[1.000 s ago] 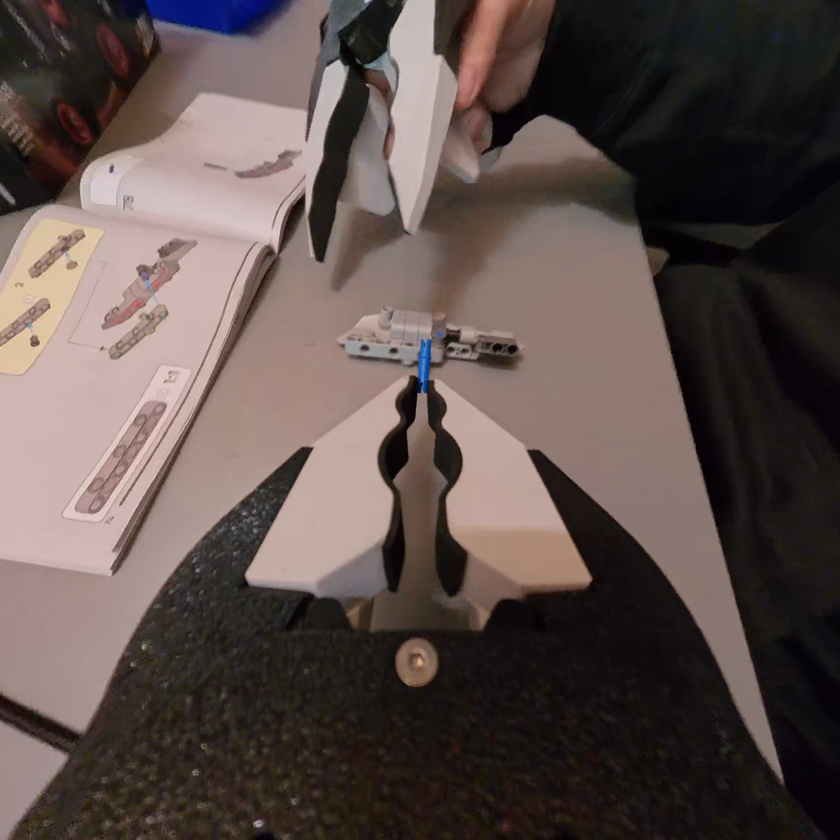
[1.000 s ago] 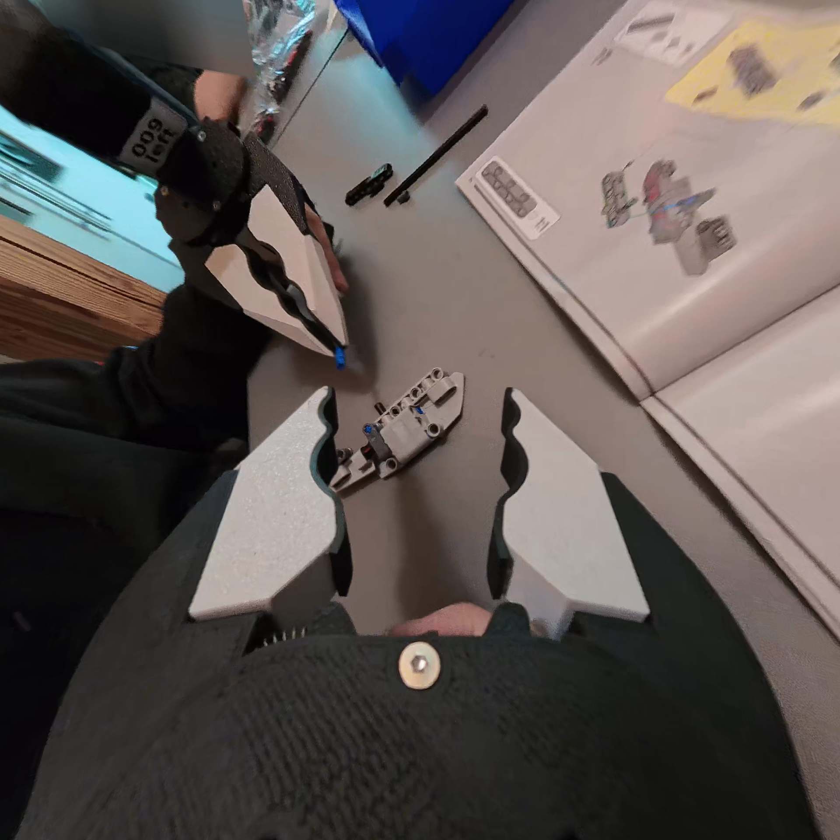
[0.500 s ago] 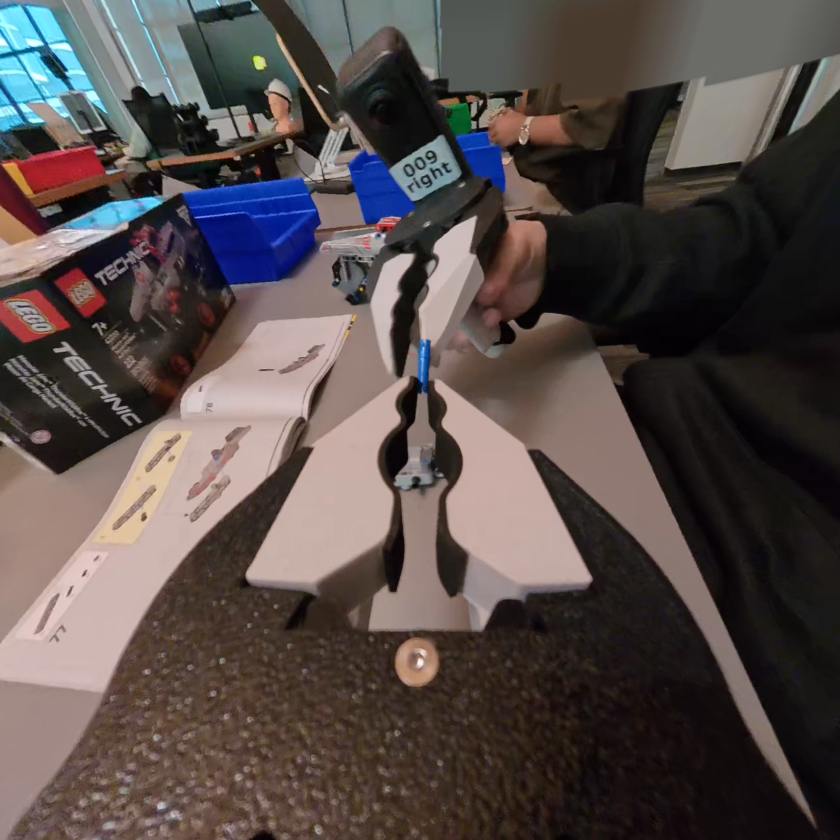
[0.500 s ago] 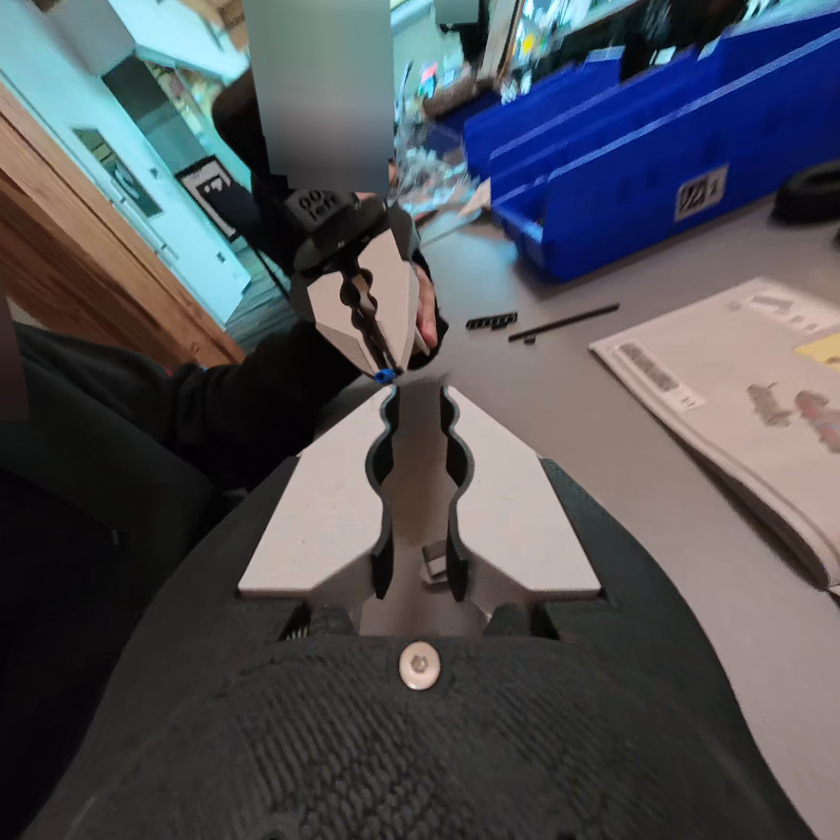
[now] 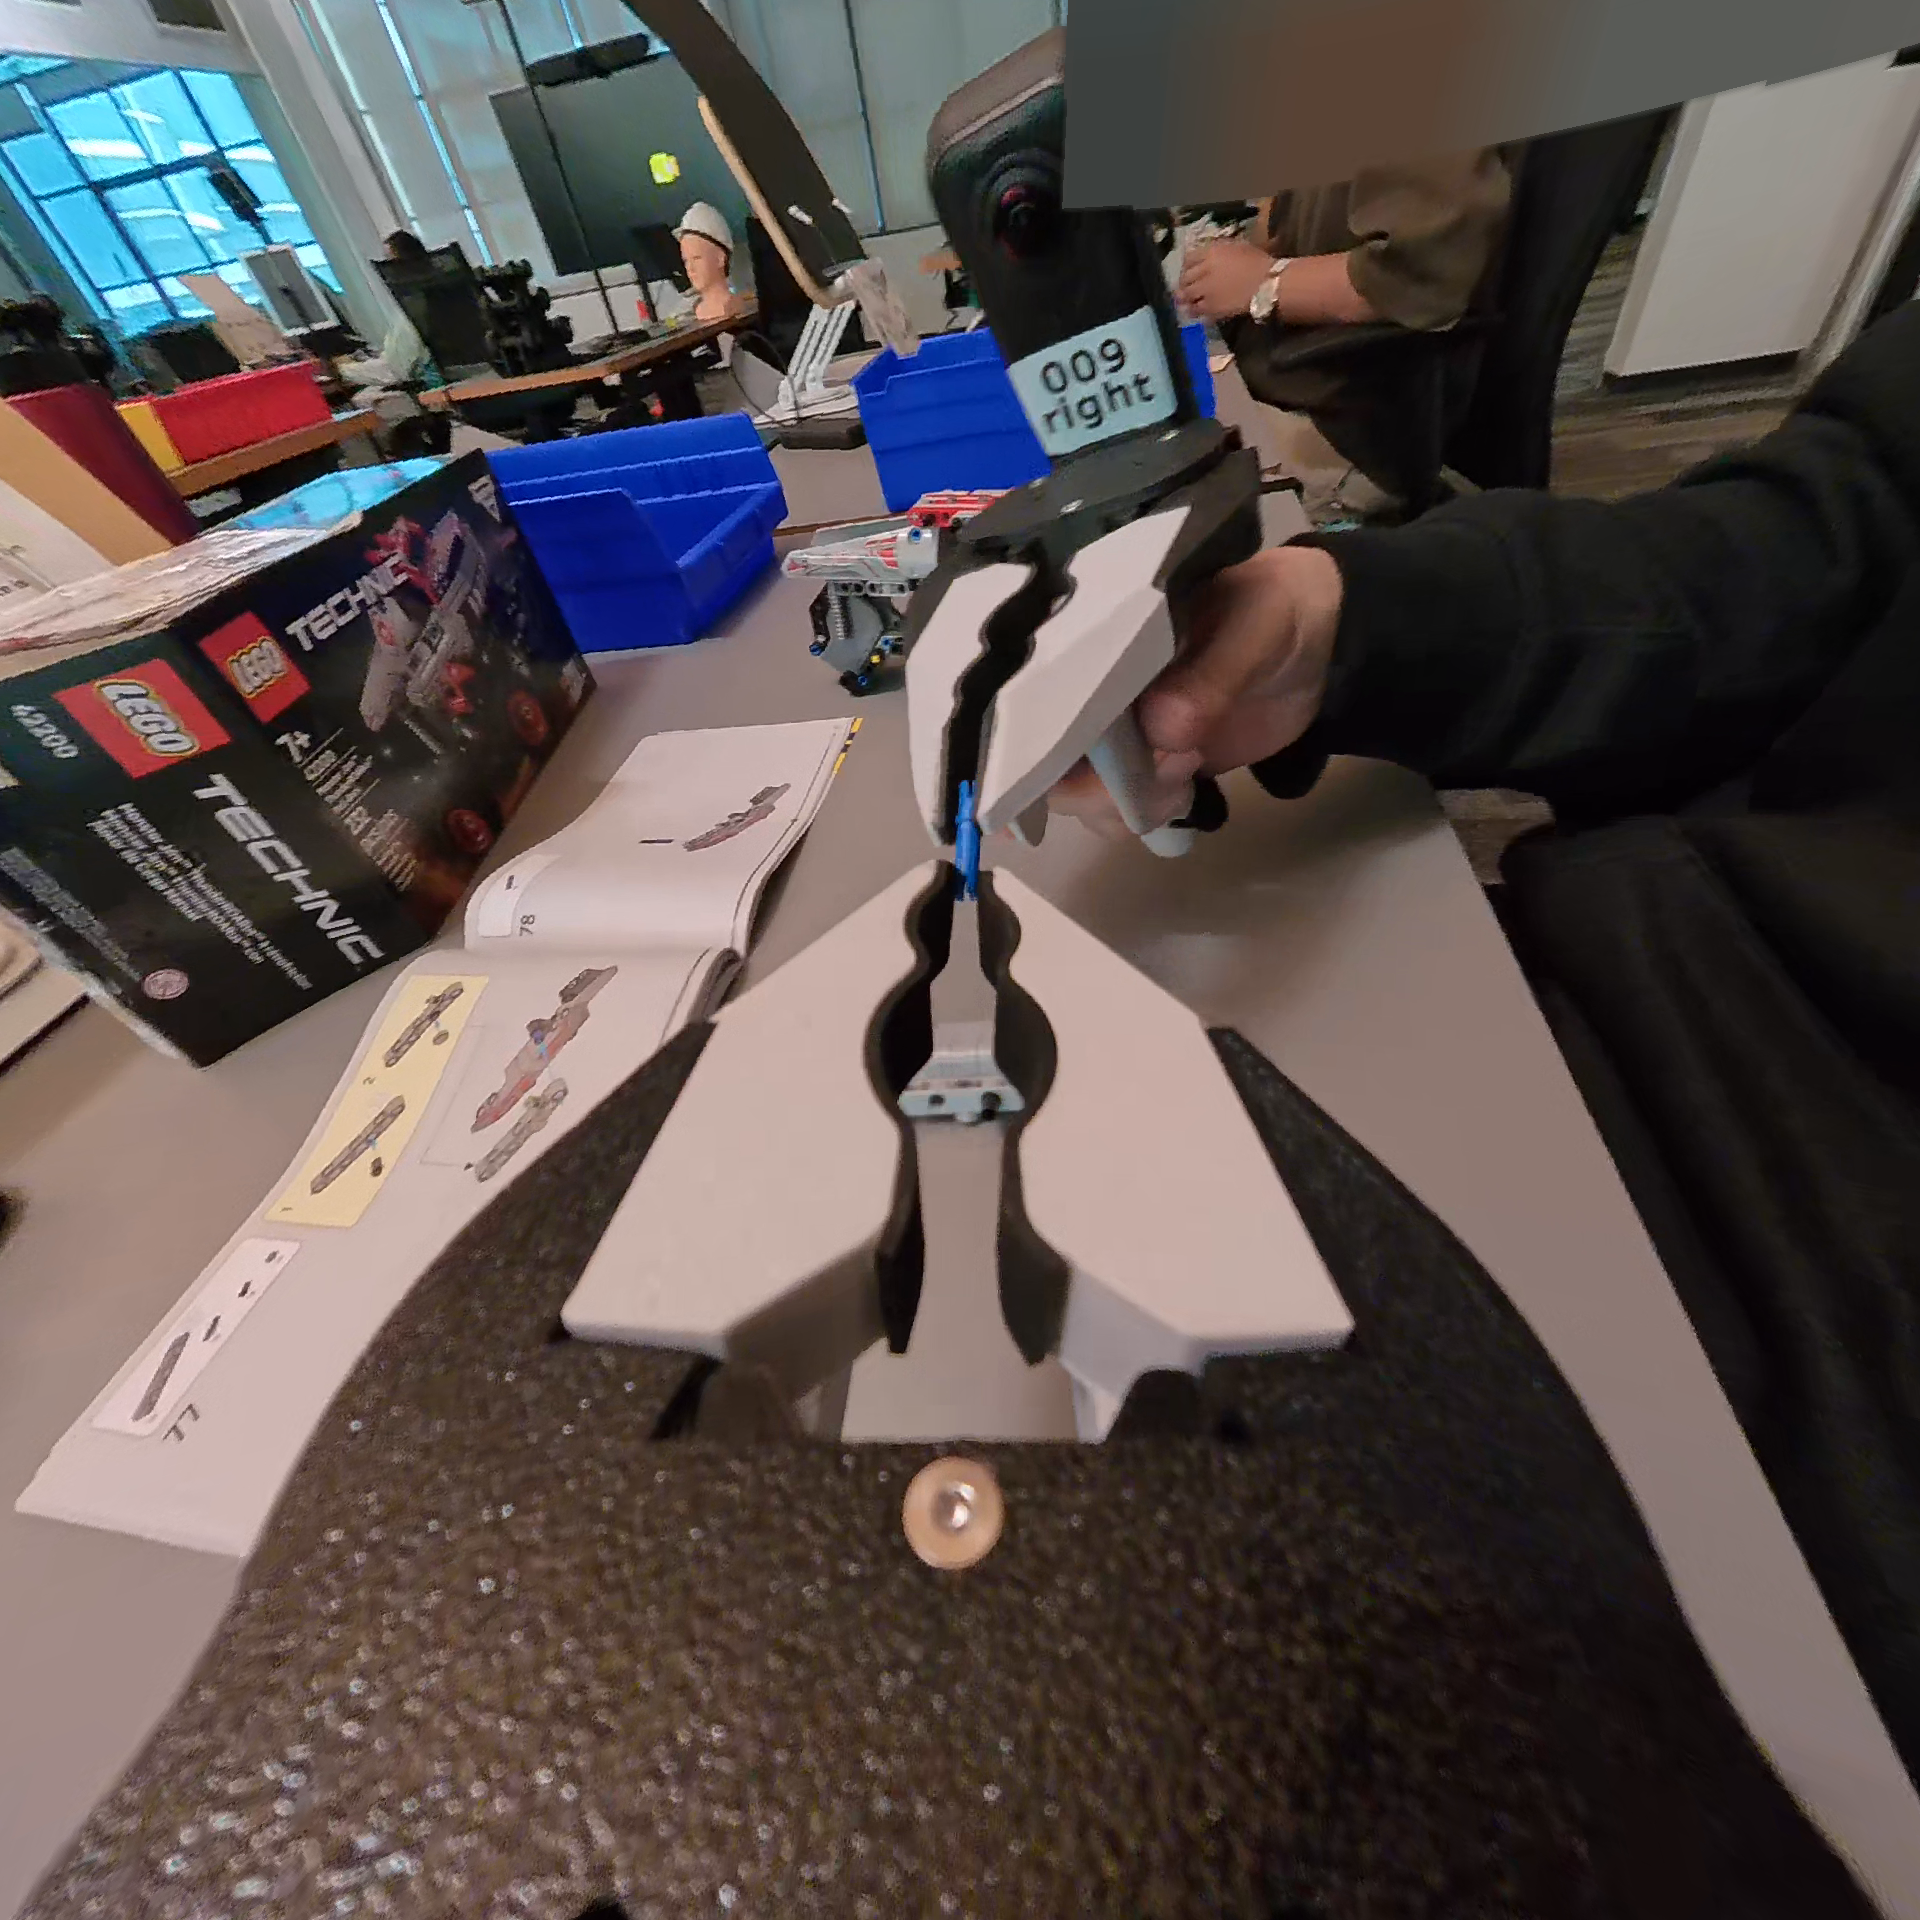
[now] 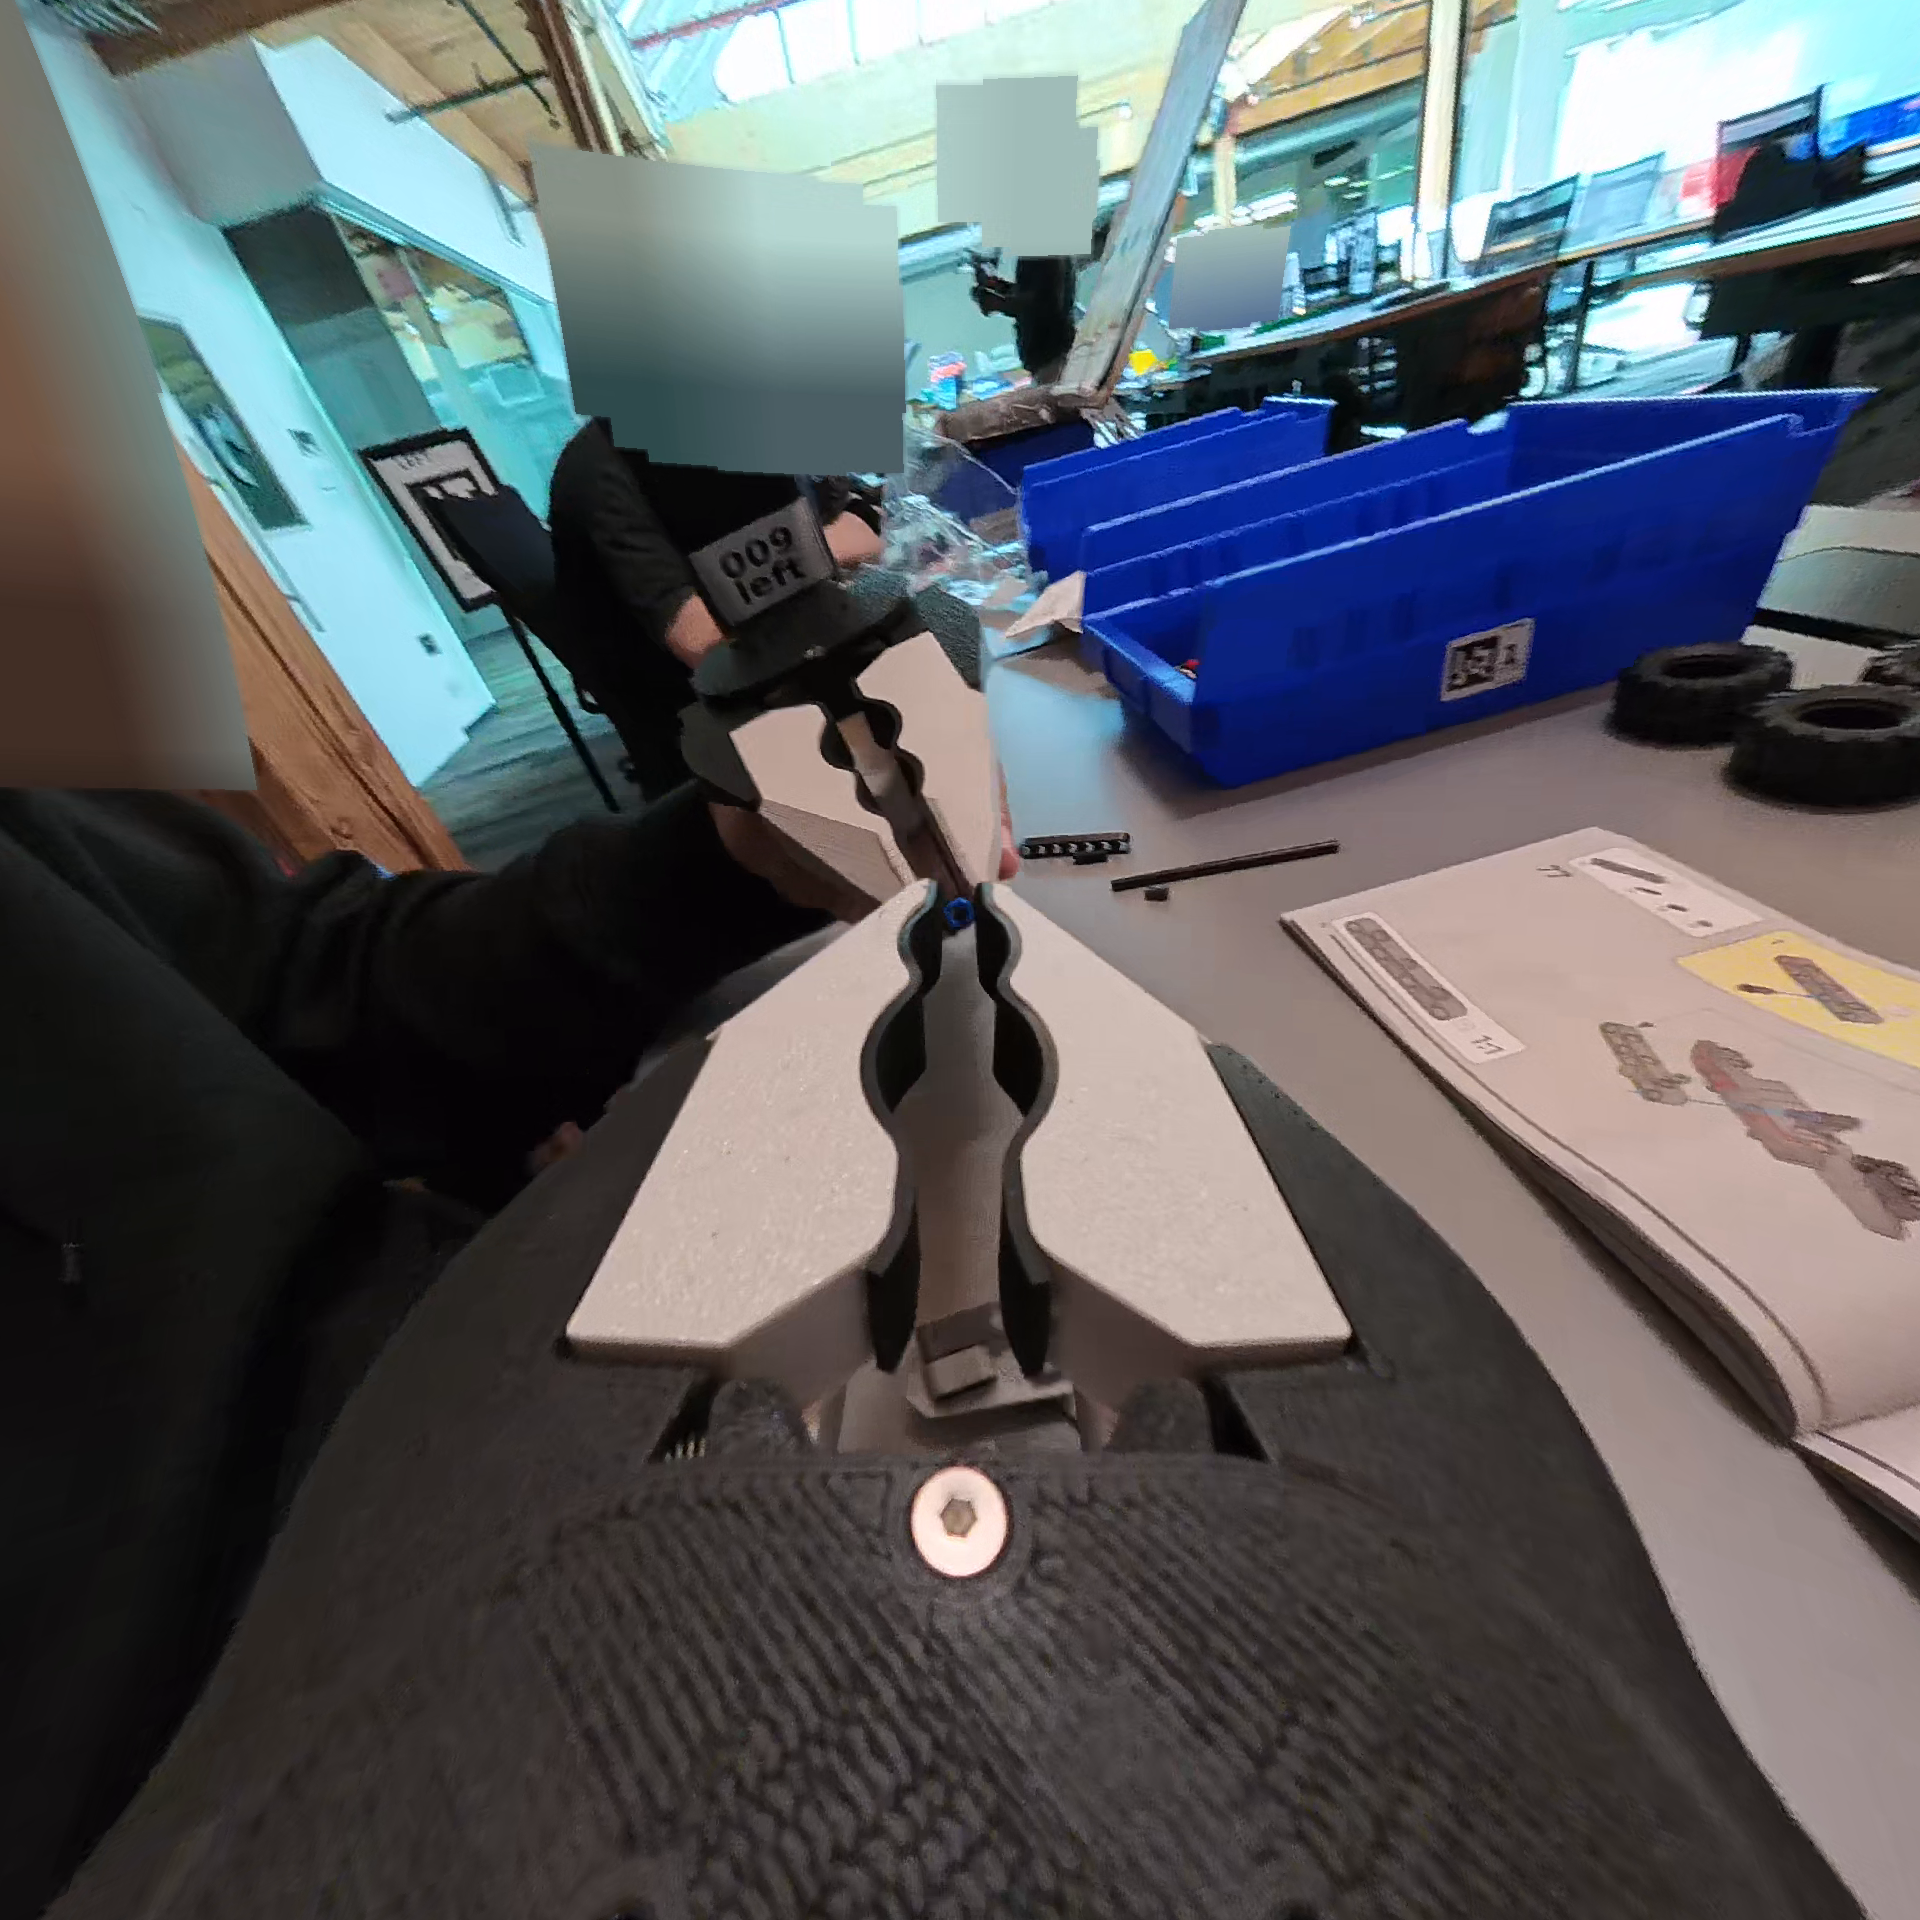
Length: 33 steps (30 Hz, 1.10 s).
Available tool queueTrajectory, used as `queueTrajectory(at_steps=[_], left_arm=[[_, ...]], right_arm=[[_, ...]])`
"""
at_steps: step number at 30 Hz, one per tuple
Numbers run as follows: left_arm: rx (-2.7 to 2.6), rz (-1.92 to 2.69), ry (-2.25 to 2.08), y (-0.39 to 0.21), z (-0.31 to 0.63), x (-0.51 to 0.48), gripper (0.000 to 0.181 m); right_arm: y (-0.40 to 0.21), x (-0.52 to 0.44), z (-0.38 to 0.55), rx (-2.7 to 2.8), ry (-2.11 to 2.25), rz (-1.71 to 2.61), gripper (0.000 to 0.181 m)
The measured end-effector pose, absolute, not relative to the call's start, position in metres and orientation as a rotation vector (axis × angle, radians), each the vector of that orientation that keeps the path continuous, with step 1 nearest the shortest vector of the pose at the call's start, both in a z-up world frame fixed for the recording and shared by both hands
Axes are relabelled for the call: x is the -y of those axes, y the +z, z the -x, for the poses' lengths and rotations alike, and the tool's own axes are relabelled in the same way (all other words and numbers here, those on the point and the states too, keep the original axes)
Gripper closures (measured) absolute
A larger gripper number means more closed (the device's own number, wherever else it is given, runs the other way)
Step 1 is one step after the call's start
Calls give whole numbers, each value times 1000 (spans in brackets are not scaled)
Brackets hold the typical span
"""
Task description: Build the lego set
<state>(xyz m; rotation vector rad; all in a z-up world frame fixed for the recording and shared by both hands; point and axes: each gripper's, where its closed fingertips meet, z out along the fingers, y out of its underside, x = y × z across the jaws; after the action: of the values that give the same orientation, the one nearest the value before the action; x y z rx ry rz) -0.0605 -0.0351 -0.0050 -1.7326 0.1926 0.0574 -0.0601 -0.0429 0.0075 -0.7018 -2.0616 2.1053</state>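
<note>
My left gripper (image 5: 961, 896) is shut on a small blue pin (image 5: 964, 847) and holds it above the table. My right gripper (image 6: 956, 906) faces it tip to tip. Its jaws are closed on the other end of the blue pin (image 6: 956, 914). In the left wrist view the right gripper (image 5: 961, 823) comes down from above, held by a hand in a black sleeve. The grey Lego assembly (image 5: 958, 1089) lies on the grey table below both grippers. It shows through the finger gap, also in the right wrist view (image 6: 961, 1377).
An open instruction booklet (image 5: 582, 997) (image 6: 1662, 1039) lies beside the work spot. A black Lego box (image 5: 260, 748) stands at the left. Blue bins (image 6: 1455, 582), black tyres (image 6: 1766, 717), a black axle (image 6: 1226, 864) and a part-built model (image 5: 873, 592) sit farther back. My two grippers' fingertips are within a few centimetres of each other.
Both grippers rose from the table and tilted up towards each other. My right gripper went from wide open to closed on the pin's free end. The left kept its hold.
</note>
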Motion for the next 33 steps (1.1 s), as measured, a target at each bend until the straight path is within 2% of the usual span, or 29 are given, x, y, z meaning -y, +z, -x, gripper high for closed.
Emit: queueTrajectory(at_steps=[2, 4, 10, 15, 18, 24, 29, 33], left_arm=[[-181, 1706, 85, -1, 63, 35, 180], [-165, 1682, 78, 3, 64, 36, 180], [-199, 1705, 112, 1, 63, 38, 180], [-296, 1812, 254, -11, 64, 38, 180], [-433, 1897, 439, -17, 63, 39, 180], [-654, 2058, 765, -29, 65, 39, 180], [-734, 2100, 844, -33, 60, 34, 180], [-759, 2135, 873, -37, 62, 35, 180]], right_arm=[[5, 40, 65, 2041, 2038, 713, 176], [3, 39, 66, 2026, 1997, 709, 164], [15, 37, 63, 1949, 2107, 701, 163], [6, 37, 58, 2103, 2113, 780, 168], [-8, 36, 56, 2253, 2039, 885, 159], [-15, 32, 60, 2385, 1878, 950, 166], [-36, 32, 62, 2518, 1461, 739, 166], [-38, 40, 61, 2539, 1293, 541, 177]])
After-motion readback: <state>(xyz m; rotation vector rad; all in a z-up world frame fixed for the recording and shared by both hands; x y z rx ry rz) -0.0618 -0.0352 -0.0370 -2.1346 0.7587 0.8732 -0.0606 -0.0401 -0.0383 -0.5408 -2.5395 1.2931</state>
